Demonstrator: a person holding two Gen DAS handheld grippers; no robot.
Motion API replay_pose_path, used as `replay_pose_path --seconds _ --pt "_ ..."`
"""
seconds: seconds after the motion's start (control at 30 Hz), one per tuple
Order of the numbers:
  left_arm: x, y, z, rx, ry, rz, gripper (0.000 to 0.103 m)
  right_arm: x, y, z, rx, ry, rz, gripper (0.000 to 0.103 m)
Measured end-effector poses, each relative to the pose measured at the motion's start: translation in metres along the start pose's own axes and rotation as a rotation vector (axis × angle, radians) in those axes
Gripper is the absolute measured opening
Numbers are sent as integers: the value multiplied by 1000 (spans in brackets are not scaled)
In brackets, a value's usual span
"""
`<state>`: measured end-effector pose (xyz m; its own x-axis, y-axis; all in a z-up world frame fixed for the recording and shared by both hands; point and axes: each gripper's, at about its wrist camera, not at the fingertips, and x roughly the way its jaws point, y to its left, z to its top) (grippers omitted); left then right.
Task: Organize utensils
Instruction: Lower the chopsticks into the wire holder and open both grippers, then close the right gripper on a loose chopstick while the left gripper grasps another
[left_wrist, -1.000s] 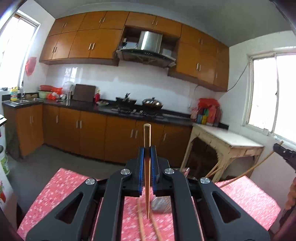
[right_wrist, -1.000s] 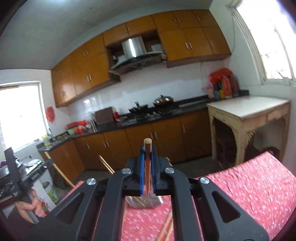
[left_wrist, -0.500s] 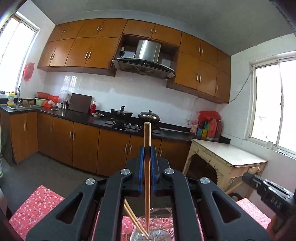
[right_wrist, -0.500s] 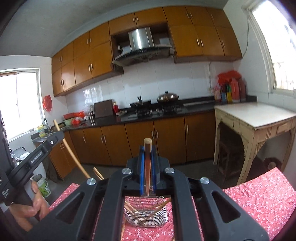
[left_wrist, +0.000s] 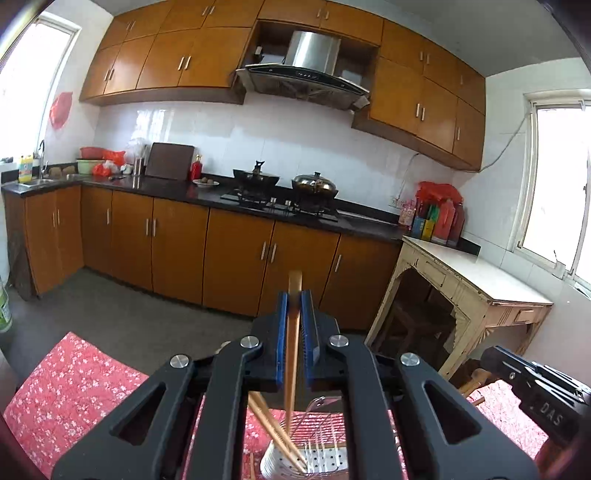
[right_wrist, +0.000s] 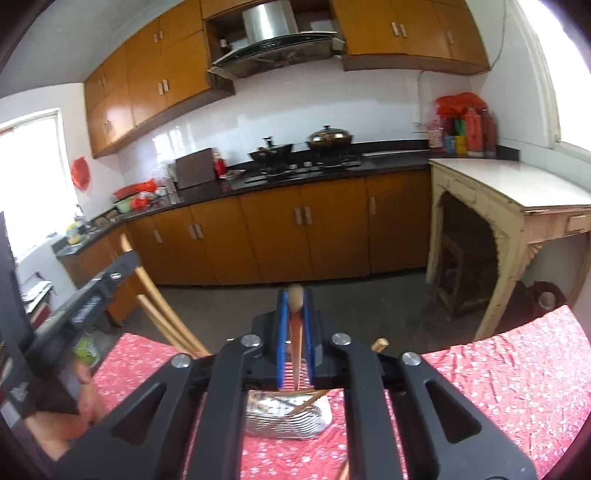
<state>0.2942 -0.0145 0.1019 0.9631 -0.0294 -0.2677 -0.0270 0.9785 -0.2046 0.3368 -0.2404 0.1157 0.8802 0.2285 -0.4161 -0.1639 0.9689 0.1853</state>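
Note:
My left gripper is shut on a wooden chopstick that hangs upright with its lower tip in the metal wire holder below. Two more chopsticks lean in that holder. My right gripper is shut on another chopstick, held upright just above the holder, which stands on the red floral tablecloth. The left gripper also shows in the right wrist view at the left, and the right gripper shows in the left wrist view at the right.
A hand holds the left gripper at lower left. Loose chopsticks lie on the cloth by the holder. A cream side table stands at the right, and brown kitchen cabinets lie beyond the dark floor.
Both grippers came in over the wire holder. The left chopstick's tip has gone down into it, and the right chopstick has moved closer above it.

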Motion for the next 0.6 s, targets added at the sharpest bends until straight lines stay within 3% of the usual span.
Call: replay_pose_path --seconds 0.13,0.27,0.37,0.47,0.6 --pt "-13 10 6 15 -7 21 10 -17 -15 -6 47 -35 -26 26" --pt "-33 22 6 20 -14 34 26 -41 -31 -14 62 -62 -72 26" --pt "-50 31 3 28 -20 44 28 -58 -45 -25 78 -67 -106 26" --pt "-69 48 -12 22 1 53 32 -68 -60 -52 92 -34 -149 26" --pt "-81 69 -46 30 63 66 35 -64 -73 -109 103 73 -176 26"
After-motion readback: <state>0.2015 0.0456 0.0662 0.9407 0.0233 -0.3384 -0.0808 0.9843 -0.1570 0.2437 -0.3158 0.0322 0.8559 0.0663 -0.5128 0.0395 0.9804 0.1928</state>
